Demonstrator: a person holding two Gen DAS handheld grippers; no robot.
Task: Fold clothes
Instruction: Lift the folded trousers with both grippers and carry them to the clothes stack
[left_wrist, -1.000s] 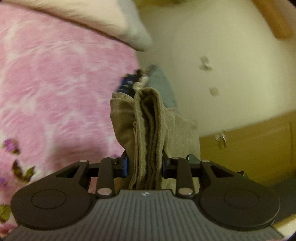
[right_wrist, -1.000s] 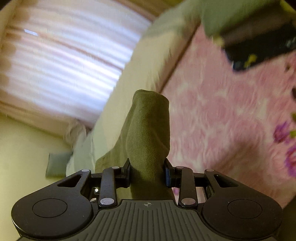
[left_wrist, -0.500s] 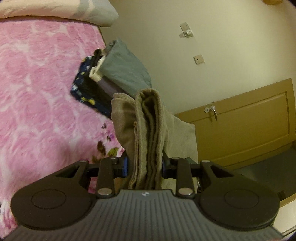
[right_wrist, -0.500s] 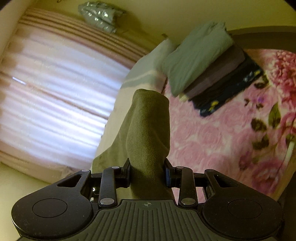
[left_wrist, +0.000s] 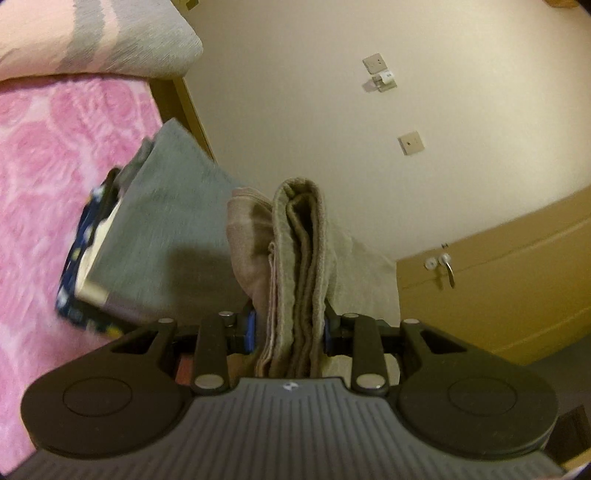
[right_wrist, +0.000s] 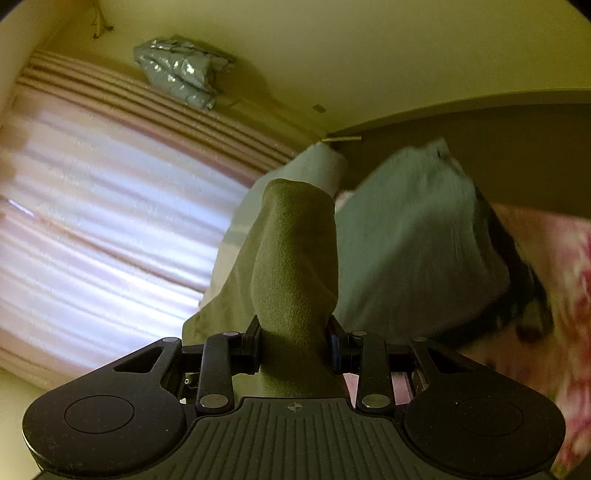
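While both of my tools are carrying the same olive-brown garment (left_wrist: 295, 258) above the bed, I judge the folding of this piece nearly finished. My left hand-held gripper (left_wrist: 289, 328) is clamped on a thick bundle of several stacked layers, which stands up between its jaws. My right hand-held gripper (right_wrist: 295, 332) is clamped on a rounded folded edge of the same cloth (right_wrist: 295, 258), with more of it hanging off to the left. Ahead of both lies a pile of folded clothes (left_wrist: 155, 229) on the pink flowered blanket (left_wrist: 40, 177), a grey-green piece on top and darker ones beneath, near the pillow (left_wrist: 96, 37) at the head of the bed. So several items look done already. What seems left is to set this bundle down on or beside that pile and let go. I cannot see whether any unfolded clothes remain.
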